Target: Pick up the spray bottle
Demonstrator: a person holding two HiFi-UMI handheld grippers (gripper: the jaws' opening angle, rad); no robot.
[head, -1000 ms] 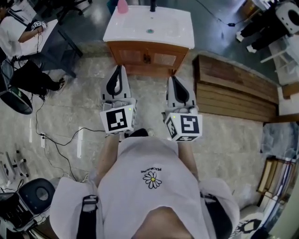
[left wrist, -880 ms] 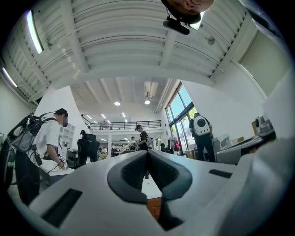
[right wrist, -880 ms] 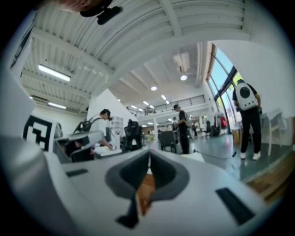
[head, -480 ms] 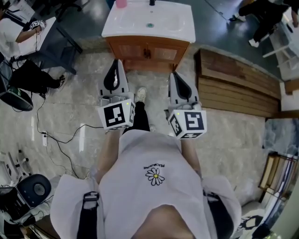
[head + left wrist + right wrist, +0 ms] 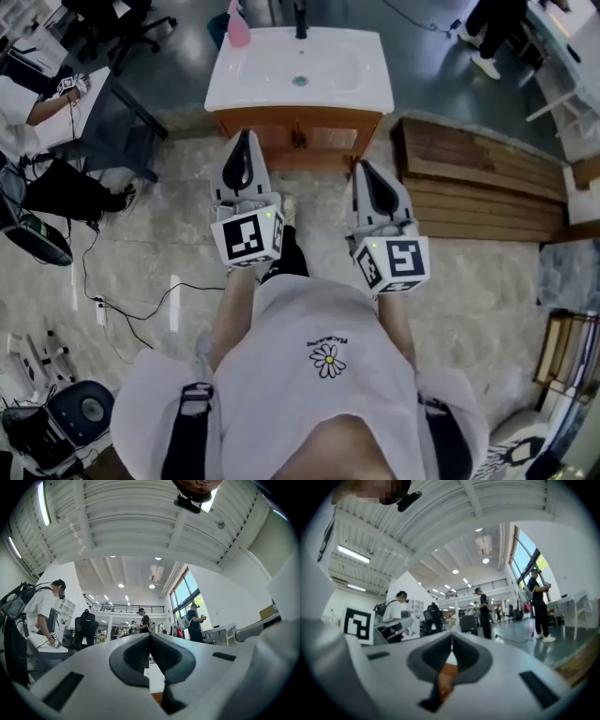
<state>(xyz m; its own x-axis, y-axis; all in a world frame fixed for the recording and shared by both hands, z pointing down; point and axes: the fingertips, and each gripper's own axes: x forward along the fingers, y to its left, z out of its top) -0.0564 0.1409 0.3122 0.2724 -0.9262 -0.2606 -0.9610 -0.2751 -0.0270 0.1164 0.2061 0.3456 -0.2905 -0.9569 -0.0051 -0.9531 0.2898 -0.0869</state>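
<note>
The pink spray bottle stands at the back left corner of the white sink top, far ahead of both grippers. My left gripper is held out level in front of my body, jaws together with nothing between them, its tip just short of the wooden vanity. My right gripper is beside it, also shut and empty. In the left gripper view the left gripper shows its pads meeting. In the right gripper view the right gripper is closed too. The bottle shows in neither gripper view.
A black faucet stands at the sink's back edge. A stepped wooden platform lies to the right of the vanity. A grey table with a seated person is at the left. Cables run over the floor at left.
I have stepped toward the sink: the vanity sits lower and nearer in the head view, and more of the pink bottle shows. Both grippers moved forward with me, still closed.
</note>
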